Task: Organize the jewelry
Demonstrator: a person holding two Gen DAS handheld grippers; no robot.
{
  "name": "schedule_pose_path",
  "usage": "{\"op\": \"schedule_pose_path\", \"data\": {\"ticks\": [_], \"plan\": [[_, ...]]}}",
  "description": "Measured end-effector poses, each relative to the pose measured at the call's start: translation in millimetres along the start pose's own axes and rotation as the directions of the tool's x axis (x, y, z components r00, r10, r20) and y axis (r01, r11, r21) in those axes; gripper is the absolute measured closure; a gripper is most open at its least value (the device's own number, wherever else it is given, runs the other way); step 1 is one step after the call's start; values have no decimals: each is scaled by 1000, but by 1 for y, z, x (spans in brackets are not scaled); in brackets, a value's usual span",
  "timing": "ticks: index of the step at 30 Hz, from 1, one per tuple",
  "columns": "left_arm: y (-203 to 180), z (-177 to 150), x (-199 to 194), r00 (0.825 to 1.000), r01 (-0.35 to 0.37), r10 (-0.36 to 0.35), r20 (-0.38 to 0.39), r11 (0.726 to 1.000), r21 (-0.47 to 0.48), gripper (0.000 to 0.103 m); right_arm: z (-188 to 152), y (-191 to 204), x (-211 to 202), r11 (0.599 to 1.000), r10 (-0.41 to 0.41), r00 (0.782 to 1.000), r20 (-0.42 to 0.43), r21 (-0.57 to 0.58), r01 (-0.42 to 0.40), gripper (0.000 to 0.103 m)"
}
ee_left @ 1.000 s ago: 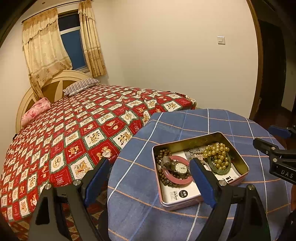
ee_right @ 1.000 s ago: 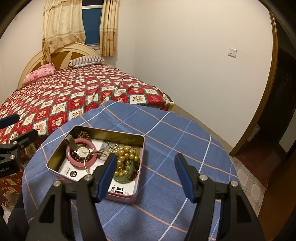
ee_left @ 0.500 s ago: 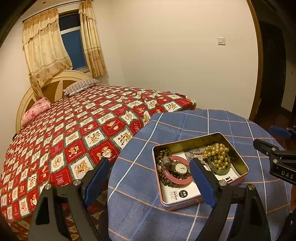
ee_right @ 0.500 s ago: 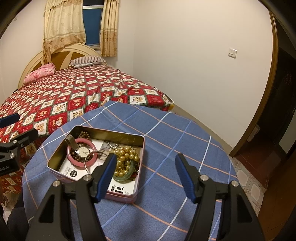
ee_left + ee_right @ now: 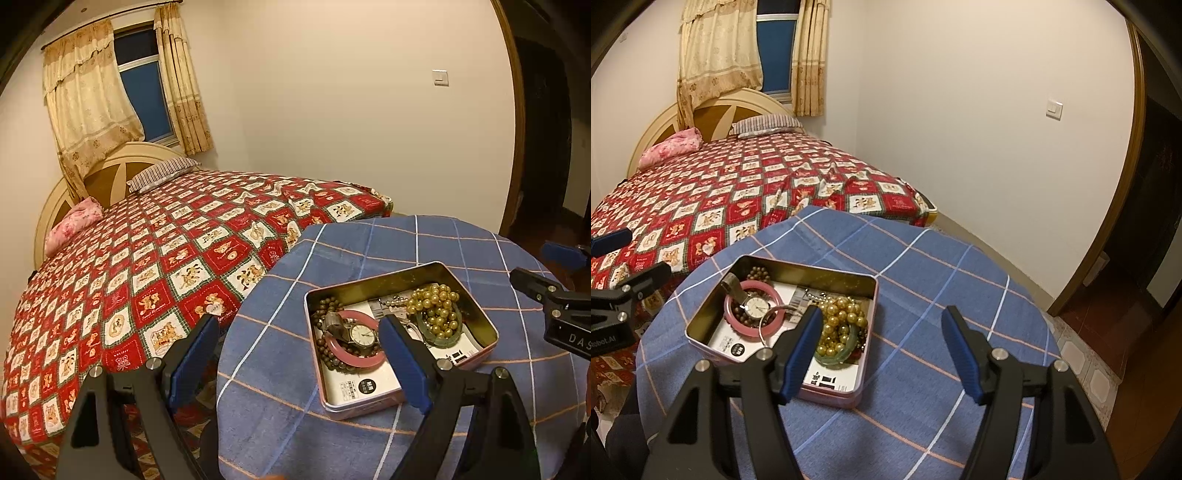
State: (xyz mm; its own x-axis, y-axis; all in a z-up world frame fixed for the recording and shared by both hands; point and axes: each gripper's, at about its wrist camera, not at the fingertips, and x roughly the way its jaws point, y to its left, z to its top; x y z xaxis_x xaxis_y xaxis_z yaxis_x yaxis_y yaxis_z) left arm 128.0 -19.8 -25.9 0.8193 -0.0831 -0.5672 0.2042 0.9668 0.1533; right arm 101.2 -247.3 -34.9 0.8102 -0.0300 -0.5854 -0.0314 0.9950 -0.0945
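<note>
A pink metal tin (image 5: 484,325) (image 5: 870,291) sits open on the round table with a blue checked cloth (image 5: 369,251) (image 5: 923,266). In it lie a pink bangle (image 5: 351,360) (image 5: 733,319), a wristwatch (image 5: 363,334) (image 5: 756,306), brown beads (image 5: 325,306), gold beads (image 5: 437,308) (image 5: 838,325) and a green bangle (image 5: 846,350). My left gripper (image 5: 299,358) is open and empty above the table's left edge. My right gripper (image 5: 882,350) is open and empty, just right of the tin.
A bed with a red patterned cover (image 5: 147,258) (image 5: 720,192) stands close behind and left of the table. A dark doorway (image 5: 1156,221) is at the right. Tiled floor (image 5: 1082,362) lies beyond the table's right edge.
Both grippers have hardly moved. Nothing in the tin has shifted.
</note>
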Motion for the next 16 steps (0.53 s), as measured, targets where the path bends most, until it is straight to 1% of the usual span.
{"op": "schedule_pose_path", "data": {"ticks": [9,16], "plan": [[0,-1,3,1000,-17,17,-1,1000,-2,15,0,0,3,1000,5,1000,-8,-4,-5,33],[1,-5,2,1000,-19,19,21,1000,1,15,-4,0,5,1000,6,1000,-12,-8,-6,32]]}}
